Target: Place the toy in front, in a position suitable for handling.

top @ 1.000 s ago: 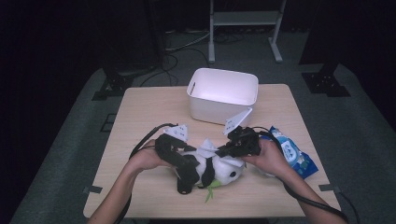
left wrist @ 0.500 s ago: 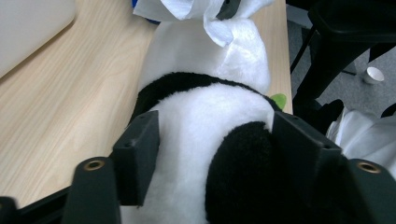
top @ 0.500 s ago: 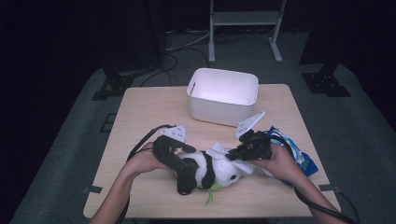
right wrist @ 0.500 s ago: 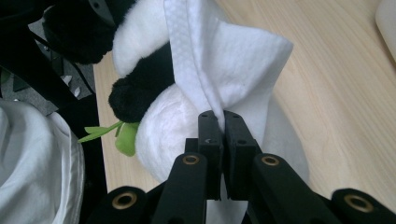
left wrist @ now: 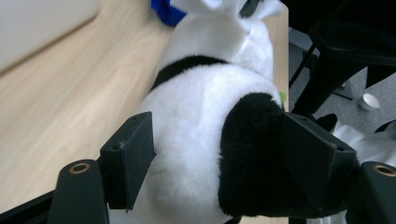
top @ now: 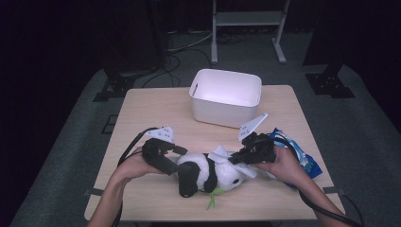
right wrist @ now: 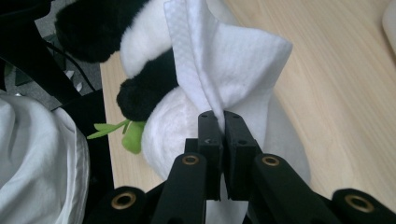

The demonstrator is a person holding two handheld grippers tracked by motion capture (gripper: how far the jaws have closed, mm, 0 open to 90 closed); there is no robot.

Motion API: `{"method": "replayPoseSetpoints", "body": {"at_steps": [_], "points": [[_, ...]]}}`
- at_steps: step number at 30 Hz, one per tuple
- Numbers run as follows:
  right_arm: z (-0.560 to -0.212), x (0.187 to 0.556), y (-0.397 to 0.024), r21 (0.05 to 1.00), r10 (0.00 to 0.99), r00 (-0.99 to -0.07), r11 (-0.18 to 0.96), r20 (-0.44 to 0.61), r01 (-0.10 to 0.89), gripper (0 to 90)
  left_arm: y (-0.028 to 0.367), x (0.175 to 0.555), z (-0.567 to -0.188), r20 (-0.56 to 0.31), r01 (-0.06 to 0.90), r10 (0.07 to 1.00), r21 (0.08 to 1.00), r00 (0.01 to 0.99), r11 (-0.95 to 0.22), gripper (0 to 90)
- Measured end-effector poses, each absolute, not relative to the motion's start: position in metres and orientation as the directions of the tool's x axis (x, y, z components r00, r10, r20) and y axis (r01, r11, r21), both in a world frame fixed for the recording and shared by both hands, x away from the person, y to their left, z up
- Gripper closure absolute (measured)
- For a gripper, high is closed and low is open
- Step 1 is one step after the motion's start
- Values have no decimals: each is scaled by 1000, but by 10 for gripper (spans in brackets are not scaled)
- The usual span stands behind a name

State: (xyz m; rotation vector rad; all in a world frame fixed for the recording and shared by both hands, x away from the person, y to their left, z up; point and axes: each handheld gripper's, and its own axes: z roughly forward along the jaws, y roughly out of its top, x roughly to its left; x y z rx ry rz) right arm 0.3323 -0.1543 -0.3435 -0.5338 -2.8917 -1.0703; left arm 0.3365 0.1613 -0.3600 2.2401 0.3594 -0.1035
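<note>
Panda plush (top: 208, 172): white body, black band across it, black limbs and ear patches; small bright green leaf sprig (top: 211, 197) at its underside. Cloth (right wrist: 233, 65): plain white with a fine waffle-like texture. Left claw (left wrist: 215, 163) and right claw (right wrist: 222, 140): matte black jaws with brass-coloured rivets at the joints; each carries a pale grey plate on top, seen in the high view. Desk (top: 142, 118): light wood grain, beige. Bin (top: 226, 97): plain white inside and out. Packet (top: 302, 158): blue with white print. Floor: grey carpet; backdrop black.
</note>
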Motion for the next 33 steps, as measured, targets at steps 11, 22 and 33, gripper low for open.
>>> {"method": "replayPoseSetpoints", "body": {"at_steps": [11, 22, 33], "points": [[-342, 335, -110, 601, 236, -964, 756, 123, 261, 861, 157, 331, -372, -193, 271, 196, 785, 961, -557, 311], [-329, 339, -66, 625, 159, -978, 752, 134, 208, 861, 158, 324, -376, -166, 244, 189, 808, 968, -537, 313], [-330, 341, -75, 599, 179, -976, 770, 125, 218, 860, 162, 322, -379, -168, 245, 190, 817, 967, -522, 315]]}}
